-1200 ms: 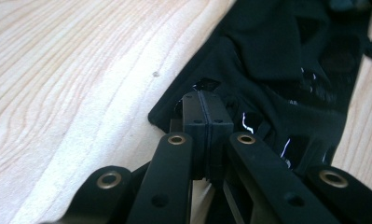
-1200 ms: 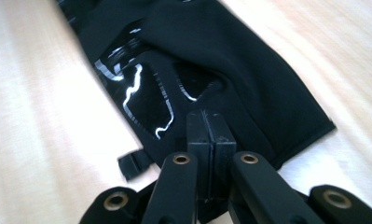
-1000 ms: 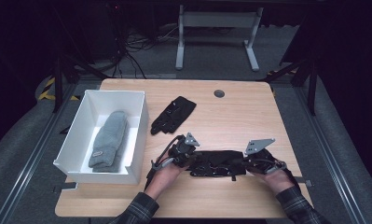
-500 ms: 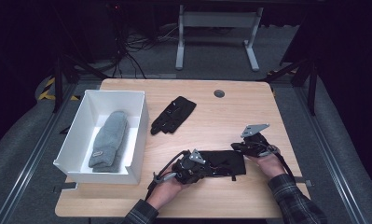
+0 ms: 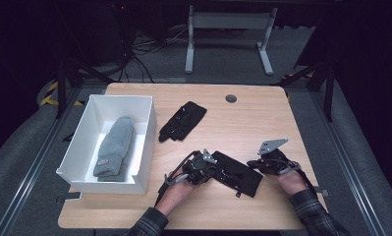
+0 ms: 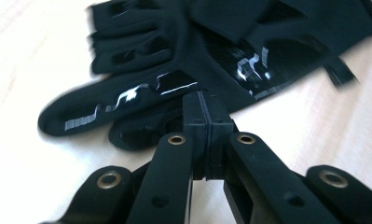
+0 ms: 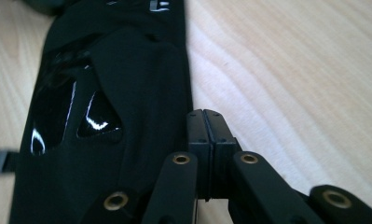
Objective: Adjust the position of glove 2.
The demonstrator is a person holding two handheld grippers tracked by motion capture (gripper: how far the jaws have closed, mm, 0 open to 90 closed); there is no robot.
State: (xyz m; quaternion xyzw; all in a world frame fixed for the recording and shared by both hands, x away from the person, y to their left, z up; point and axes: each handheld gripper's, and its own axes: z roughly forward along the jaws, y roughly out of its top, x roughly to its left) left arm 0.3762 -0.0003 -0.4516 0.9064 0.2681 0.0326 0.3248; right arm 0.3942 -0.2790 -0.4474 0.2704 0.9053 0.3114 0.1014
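Observation:
A black glove with glossy markings lies slanted on the wooden table, between my two grippers. My left gripper is at its left end, jaws pressed together at the glove's finger end, apparently pinching the fabric by the thumb; its tips overlap the cloth. My right gripper meets the glove's right end. Its shut tips sit right at the straight edge of the glove, seemingly nipping that edge.
A second black glove lies farther back at the table's middle. A white open box stands at the left with a grey knitted piece inside. A round grommet sits near the far edge.
The glove, held level between the grippers a second ago, now lies slanted. The left gripper shifted slightly right and nearer; the right gripper went farther back, then came nearer again.

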